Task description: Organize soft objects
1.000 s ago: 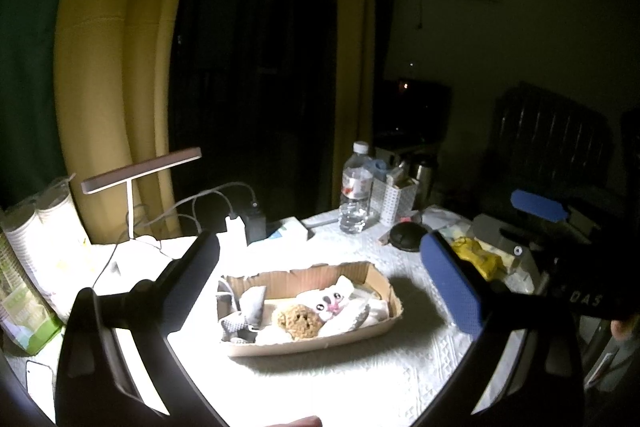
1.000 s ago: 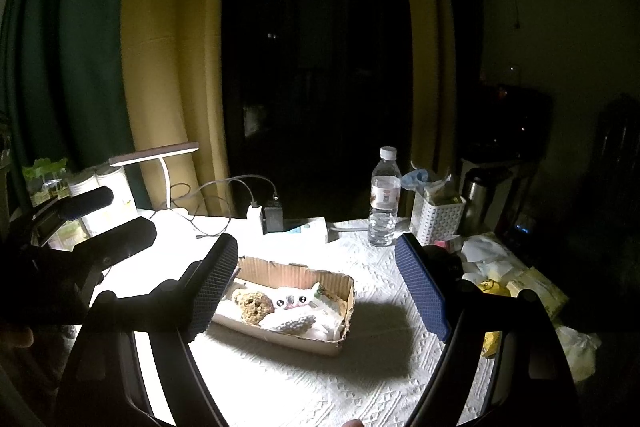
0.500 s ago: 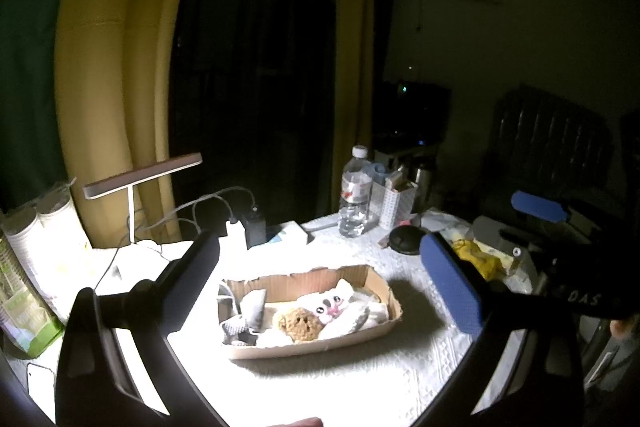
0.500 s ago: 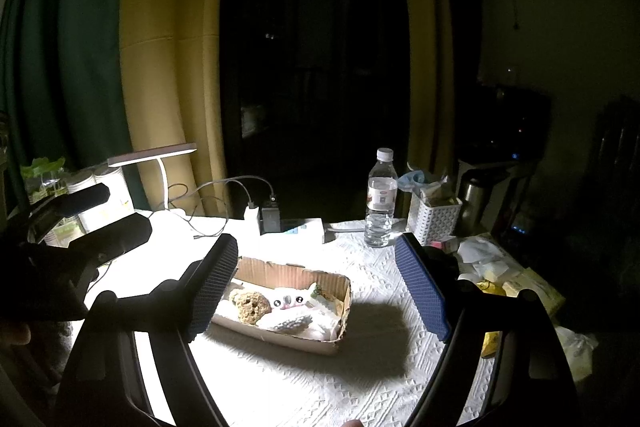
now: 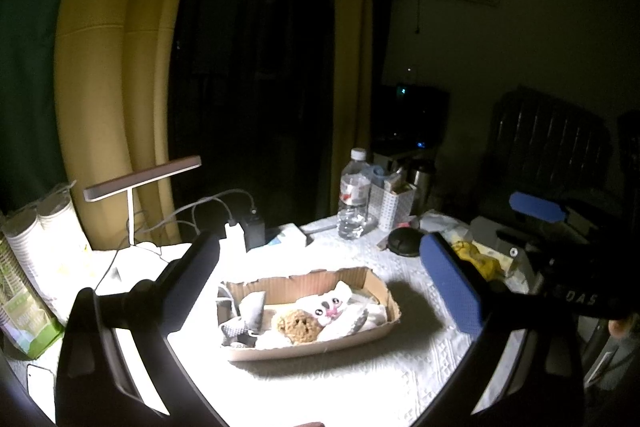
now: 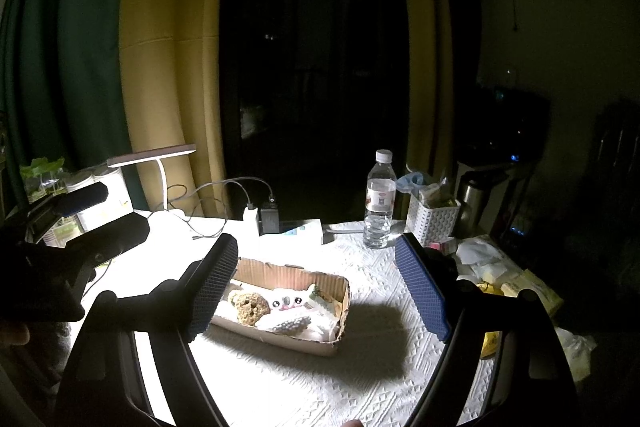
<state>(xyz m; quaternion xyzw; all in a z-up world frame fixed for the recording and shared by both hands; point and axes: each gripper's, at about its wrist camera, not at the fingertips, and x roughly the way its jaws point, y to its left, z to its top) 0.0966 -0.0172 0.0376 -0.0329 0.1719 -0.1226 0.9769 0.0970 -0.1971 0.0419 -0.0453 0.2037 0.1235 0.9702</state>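
Observation:
A shallow cardboard box (image 5: 372, 277) (image 6: 340, 291) sits in the middle of the white tablecloth. It holds soft items: a brown fuzzy toy (image 5: 297, 324) (image 6: 249, 305), a white cat-face plush (image 5: 328, 305) (image 6: 286, 301), grey cloth pieces (image 5: 250, 309) and a white knobbly pad (image 6: 290, 323). My left gripper (image 5: 320, 279) is open and empty, held above and in front of the box. My right gripper (image 6: 316, 281) is open and empty, also held back from the box. Each gripper shows at the edge of the other's view.
A desk lamp (image 5: 140, 179) stands at the back left with cables and chargers (image 5: 250, 227). A water bottle (image 5: 354, 195) and white basket (image 5: 394, 201) stand at the back. Paper cup stacks (image 5: 44, 239) are at left. Clutter with a yellow item (image 5: 476, 259) lies at right.
Both grippers have drifted slightly, so the box sits a little lower in each view. Both stay open and nothing in the box has moved.

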